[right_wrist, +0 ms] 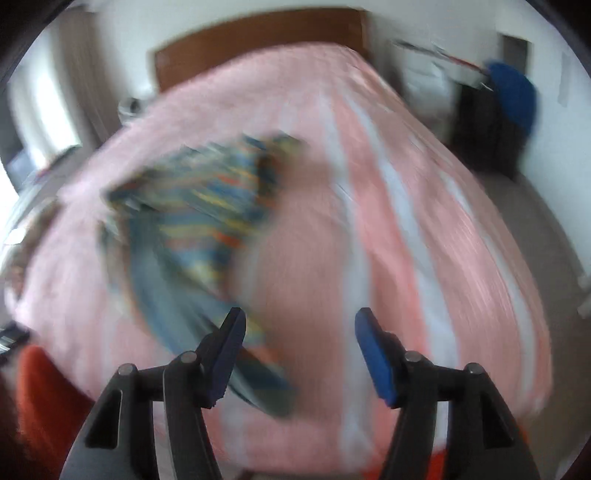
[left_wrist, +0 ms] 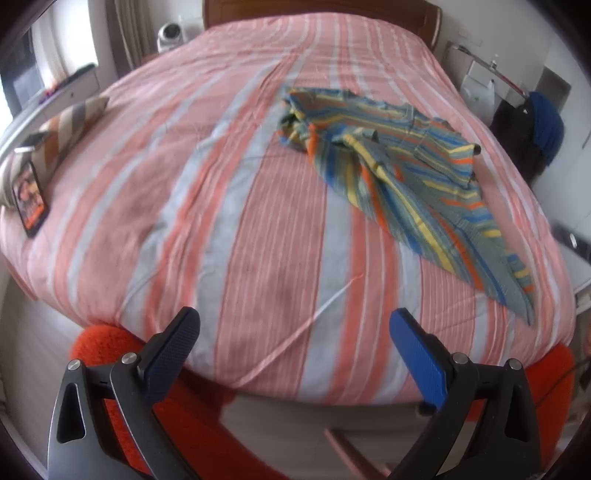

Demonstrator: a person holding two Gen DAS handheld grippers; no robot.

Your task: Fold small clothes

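A small striped garment [left_wrist: 402, 177] in blue, yellow, orange and grey lies crumpled on the pink-and-grey striped bed cover [left_wrist: 240, 221], right of centre. My left gripper [left_wrist: 295, 332] is open and empty above the bed's near edge, well short of the garment. In the blurred right wrist view the garment [right_wrist: 192, 229] lies to the left. My right gripper [right_wrist: 299, 332] is open and empty, and its left finger [right_wrist: 227, 354] overlaps the garment's near end in the image.
A striped pillow [left_wrist: 70, 125] and a tablet [left_wrist: 31, 195] sit at the bed's left edge. A wooden headboard [left_wrist: 317, 11] is at the far end. Orange fabric [left_wrist: 110, 347] shows below the bed's near edge. A dark chair with a blue item [left_wrist: 543, 125] stands at the right.
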